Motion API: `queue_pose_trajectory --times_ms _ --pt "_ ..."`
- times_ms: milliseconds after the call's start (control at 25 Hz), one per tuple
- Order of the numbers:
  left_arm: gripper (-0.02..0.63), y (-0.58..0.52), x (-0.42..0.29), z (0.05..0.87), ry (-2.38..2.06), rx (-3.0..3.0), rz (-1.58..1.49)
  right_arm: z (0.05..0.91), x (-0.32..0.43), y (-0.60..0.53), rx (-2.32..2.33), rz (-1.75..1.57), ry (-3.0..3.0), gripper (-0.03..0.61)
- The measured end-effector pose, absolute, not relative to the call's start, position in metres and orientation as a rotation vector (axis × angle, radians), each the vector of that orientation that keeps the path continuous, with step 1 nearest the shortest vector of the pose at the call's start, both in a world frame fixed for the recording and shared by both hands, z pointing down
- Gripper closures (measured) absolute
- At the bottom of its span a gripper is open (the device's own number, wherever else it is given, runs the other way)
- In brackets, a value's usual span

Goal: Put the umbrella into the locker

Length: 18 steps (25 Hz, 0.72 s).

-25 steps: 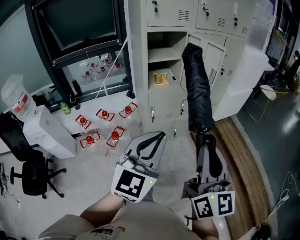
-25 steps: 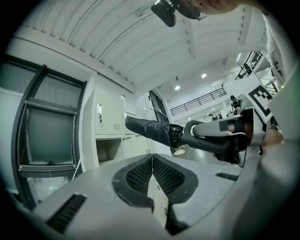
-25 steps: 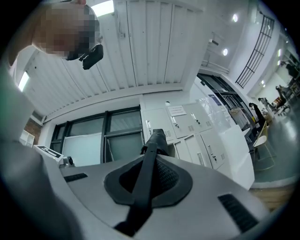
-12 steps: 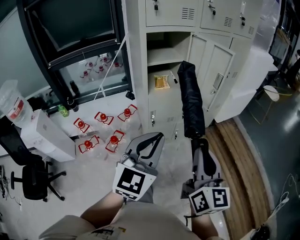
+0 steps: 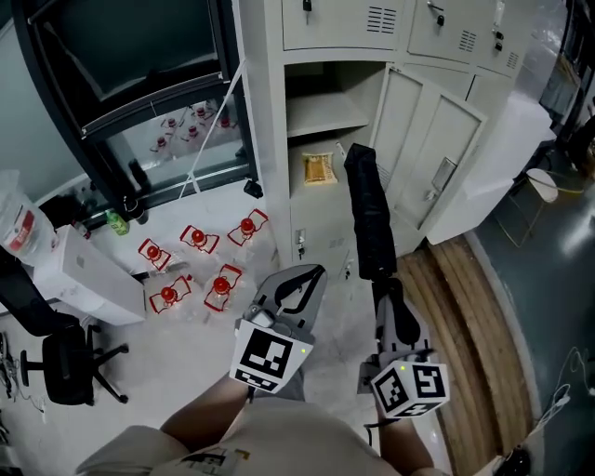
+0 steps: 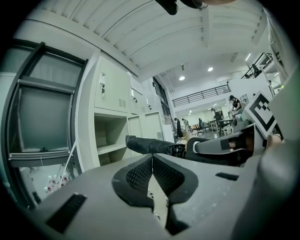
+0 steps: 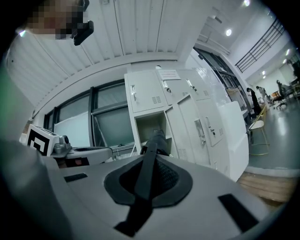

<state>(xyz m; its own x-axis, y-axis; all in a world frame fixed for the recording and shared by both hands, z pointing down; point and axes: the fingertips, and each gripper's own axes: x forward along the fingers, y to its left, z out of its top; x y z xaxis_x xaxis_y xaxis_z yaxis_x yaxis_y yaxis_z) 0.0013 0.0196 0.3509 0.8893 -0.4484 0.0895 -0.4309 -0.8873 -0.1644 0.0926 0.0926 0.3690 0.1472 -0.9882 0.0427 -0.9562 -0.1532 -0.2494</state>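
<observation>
Right gripper (image 5: 387, 296): my jaws clamped on the handle end of the black folded umbrella (image 5: 367, 209), its tip pointing at the open locker (image 5: 321, 116) compartment. Left gripper (image 5: 299, 282): my jaws closed, empty, alongside.

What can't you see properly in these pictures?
Yellow packet in the locker, head view: too small to say what it is.
Umbrella, near end, head view: hidden inside the right gripper.
Top locker doors, head view: cut off by the picture's upper edge.
</observation>
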Motion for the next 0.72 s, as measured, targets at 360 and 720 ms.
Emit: queue_pose_trajectory --times_ms 360,720 --pt "0.604 -0.073 0.028 0.379 0.685 -2.953 -0.299 0.4 0.114 0.007 -2.277 -0.448 1.951 0.56" --pt "0.604 -0.159 0.047 0.401 0.656 -2.987 -0.384 0.43 0.138 -0.083 -2.339 -0.555 1.942 0.56"
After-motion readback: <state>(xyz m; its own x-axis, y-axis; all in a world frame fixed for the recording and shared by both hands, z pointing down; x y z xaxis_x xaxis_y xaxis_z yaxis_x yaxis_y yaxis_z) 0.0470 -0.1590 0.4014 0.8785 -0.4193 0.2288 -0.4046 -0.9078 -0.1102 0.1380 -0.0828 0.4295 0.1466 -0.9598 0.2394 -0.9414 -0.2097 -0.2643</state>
